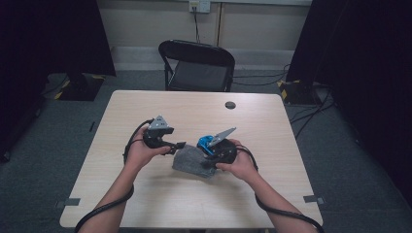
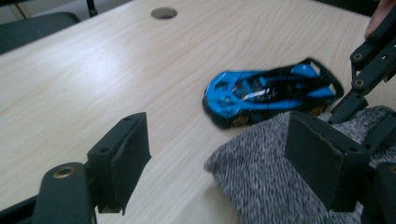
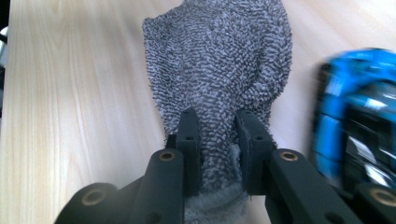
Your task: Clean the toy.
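Pale wooden bench (image 1: 145, 194) is carrying two things at frame centre: one grey cloth (image 1: 192, 162) and one blue toy car (image 1: 205, 142) touching it, while the right claw (image 3: 217, 135) is pinching the cloth and the left claw (image 2: 233, 154) is hanging released

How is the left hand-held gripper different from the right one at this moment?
The left hand-held gripper has its jaws spread wide with nothing pinched between them; the right hand-held gripper is clamped on the grey cloth. The left points towards the blue toy car, the right along the cloth. Both are black, two-jawed and held over the wooden table.
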Motion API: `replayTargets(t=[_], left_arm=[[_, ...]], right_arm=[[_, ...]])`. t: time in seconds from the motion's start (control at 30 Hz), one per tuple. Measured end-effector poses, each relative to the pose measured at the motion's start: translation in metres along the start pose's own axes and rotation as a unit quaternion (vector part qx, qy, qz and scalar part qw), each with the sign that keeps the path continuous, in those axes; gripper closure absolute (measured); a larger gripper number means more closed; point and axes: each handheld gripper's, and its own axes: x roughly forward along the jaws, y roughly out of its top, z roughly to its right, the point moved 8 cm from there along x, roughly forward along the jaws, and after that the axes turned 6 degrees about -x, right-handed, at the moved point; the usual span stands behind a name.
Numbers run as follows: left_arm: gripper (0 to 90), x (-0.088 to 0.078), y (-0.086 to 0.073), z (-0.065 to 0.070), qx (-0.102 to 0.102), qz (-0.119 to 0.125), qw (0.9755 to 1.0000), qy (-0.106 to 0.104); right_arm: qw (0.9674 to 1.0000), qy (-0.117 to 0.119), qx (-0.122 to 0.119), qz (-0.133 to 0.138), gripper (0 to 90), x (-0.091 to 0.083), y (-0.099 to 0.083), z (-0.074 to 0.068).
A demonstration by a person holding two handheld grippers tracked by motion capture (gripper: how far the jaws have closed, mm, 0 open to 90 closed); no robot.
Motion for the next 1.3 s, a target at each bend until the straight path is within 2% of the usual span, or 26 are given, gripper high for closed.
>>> replayTargets(t=[0.17,0.27,0.43,0.53,0.7,0.83,0.97,1.03,1.13,1.3], left_arm=[[23.5,0.000,-0.022,-0.003,-0.008,-0.010,0.9999,-0.003],[24.3,0.002,-0.033,-0.003,-0.007,-0.018,0.9998,-0.008],[26.4,0.005,-0.040,0.002,0.001,-0.026,0.9995,-0.020],[29.5,0.009,-0.042,0.009,0.019,-0.037,0.9987,-0.028],[32.0,0.015,-0.052,0.020,0.035,-0.059,0.9966,-0.046],[34.9,0.014,-0.061,0.020,0.036,-0.068,0.9957,-0.053],[38.3,0.009,-0.068,0.018,0.031,-0.072,0.9951,-0.060],[38.7,0.004,-0.068,0.017,0.028,-0.070,0.9953,-0.060],[37.9,0.001,-0.061,0.018,0.038,-0.057,0.9960,-0.057],[35.4,0.011,-0.044,0.028,0.058,-0.047,0.9949,-0.068]], right_arm=[[0.9999,0.012,-0.006,-0.003,69.8,0.026,0.006,-0.005],[0.9999,0.009,-0.007,-0.002,62.3,0.034,0.006,-0.004],[0.9998,-0.017,-0.003,0.010,44.6,0.031,0.008,0.001],[0.9996,-0.024,-0.012,0.011,41.5,0.027,0.005,0.003],[0.9989,-0.043,-0.013,0.010,39.3,0.029,0.000,0.006],[0.9987,-0.049,-0.011,0.012,37.5,0.035,0.004,0.010],[0.9976,-0.066,-0.019,0.011,33.3,0.042,0.014,0.017],[0.9978,-0.062,-0.014,0.017,31.7,0.044,0.019,0.019],[0.9973,-0.067,-0.010,0.029,28.4,0.041,0.023,0.022],[0.9941,-0.100,0.011,0.042,23.8,0.019,0.022,0.034]])
